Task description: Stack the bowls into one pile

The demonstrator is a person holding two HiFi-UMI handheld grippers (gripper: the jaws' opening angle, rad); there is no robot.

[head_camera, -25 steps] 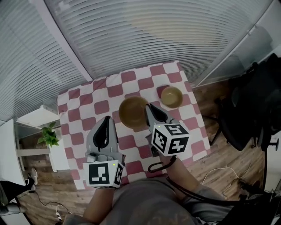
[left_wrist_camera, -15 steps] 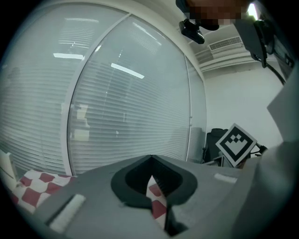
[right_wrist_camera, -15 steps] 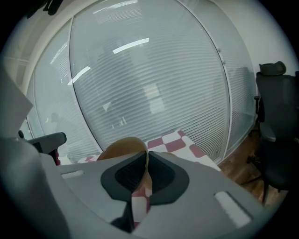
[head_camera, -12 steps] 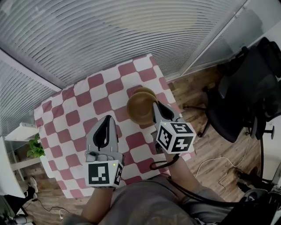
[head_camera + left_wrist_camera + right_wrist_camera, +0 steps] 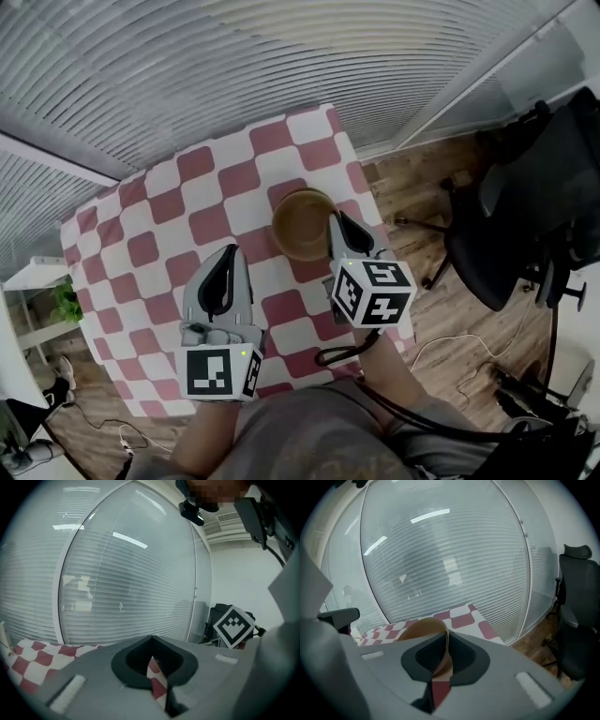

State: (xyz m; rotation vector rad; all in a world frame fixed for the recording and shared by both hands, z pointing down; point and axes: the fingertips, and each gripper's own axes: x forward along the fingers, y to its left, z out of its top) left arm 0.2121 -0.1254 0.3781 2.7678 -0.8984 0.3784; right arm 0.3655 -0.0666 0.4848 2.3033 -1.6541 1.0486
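Two hand-held grippers are up over a table [image 5: 187, 197] covered in a red-and-white checked cloth. The person stands at the near edge, looking steeply down.

Right gripper [image 5: 335, 218]: jaws pinched on the near-right rim of a brown bowl [image 5: 300, 223]. The right gripper view shows the bowl's thin wall running straight between the two jaws, with its rim curving away to the left. The bowl sits over the far right part of the table, close to the right edge. Cannot tell if it rests on the cloth or hangs just above it, and cannot tell if anything lies under it. The inside looks bare.

Left gripper [image 5: 228, 253]: jaws pressed together, nothing between them, only a thin sliver of checked cloth showing through the slit in the left gripper view. It hovers over the near middle of the table, left of the bowl and apart from it, pointing away from the person.

Each gripper carries its marker cube at the near end, left cube [image 5: 223, 371] and right cube [image 5: 372, 292], the right one tilted.

Around the table: slatted blinds [image 5: 234, 66] on the glass wall along the far side, a black office chair [image 5: 534, 216] on the wooden floor [image 5: 422, 187] to the right and well apart from the table, and a small green plant [image 5: 64, 302] off the left edge.
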